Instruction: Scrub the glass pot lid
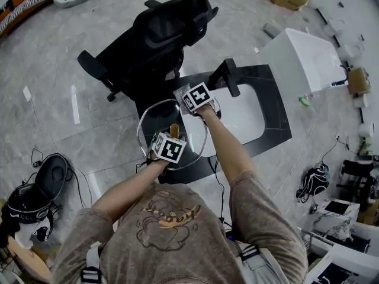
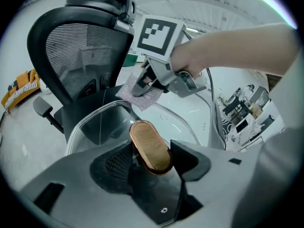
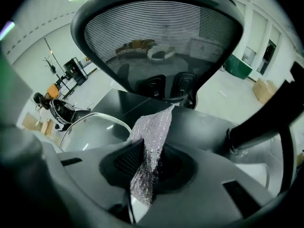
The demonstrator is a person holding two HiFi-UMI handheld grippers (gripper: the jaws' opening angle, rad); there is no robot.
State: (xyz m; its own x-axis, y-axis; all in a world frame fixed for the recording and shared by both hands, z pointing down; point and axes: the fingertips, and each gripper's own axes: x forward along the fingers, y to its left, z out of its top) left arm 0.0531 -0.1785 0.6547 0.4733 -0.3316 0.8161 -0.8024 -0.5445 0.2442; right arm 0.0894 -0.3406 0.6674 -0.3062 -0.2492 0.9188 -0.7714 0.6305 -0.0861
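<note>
The glass pot lid [image 1: 155, 118] is held up over the black counter by its brown wooden knob [image 1: 174, 129]. My left gripper [image 1: 172, 136] is shut on that knob [image 2: 149, 146], one jaw pressing on each side of it, with the clear lid [image 2: 95, 127] tilted beyond. My right gripper [image 1: 198, 103] is shut on a silvery scrub cloth [image 3: 152, 137], which hangs out past its jaws. In the left gripper view the right gripper [image 2: 142, 87] holds the cloth [image 2: 140, 96] against the lid's far edge. The lid's rim [image 3: 92, 127] shows at the lower left of the right gripper view.
A black office chair [image 1: 160, 34] stands just beyond the counter [image 1: 275, 108]. A white sink basin [image 1: 246, 114] with a black faucet [image 1: 228, 76] lies to the right of the lid. A white box [image 1: 302, 58] stands at the far right. A helmet [image 1: 26, 209] and cables lie on the floor at left.
</note>
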